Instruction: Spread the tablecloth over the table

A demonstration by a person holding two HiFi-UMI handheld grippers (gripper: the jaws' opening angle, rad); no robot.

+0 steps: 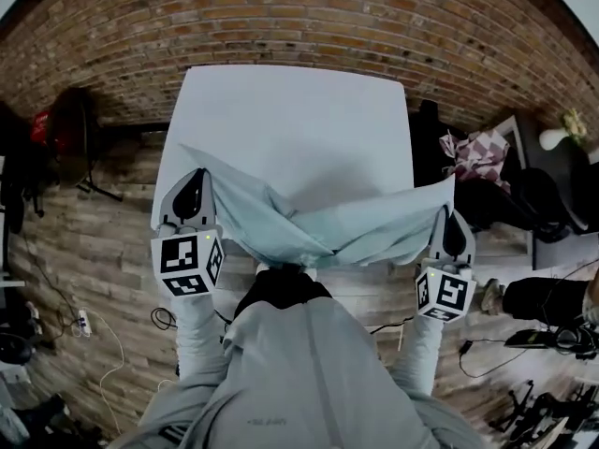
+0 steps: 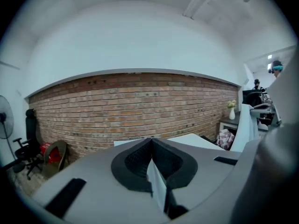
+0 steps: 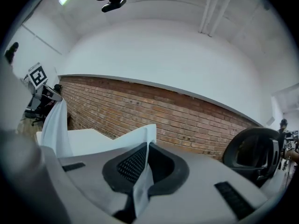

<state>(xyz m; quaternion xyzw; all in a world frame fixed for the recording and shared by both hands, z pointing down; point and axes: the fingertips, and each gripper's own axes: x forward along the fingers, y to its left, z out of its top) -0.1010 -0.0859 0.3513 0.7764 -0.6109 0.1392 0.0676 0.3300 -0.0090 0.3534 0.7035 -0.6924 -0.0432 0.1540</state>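
Tablecloth [image 1: 318,227]: pale, bunched and twisted, stretched between both grippers over the table's near edge.
Left gripper [image 1: 198,183]: jaws clenched on one cloth corner.
Right gripper [image 1: 449,223]: jaws clenched on the opposite corner.
Table [image 1: 299,110]: white, near the brick wall [image 1: 281,17].
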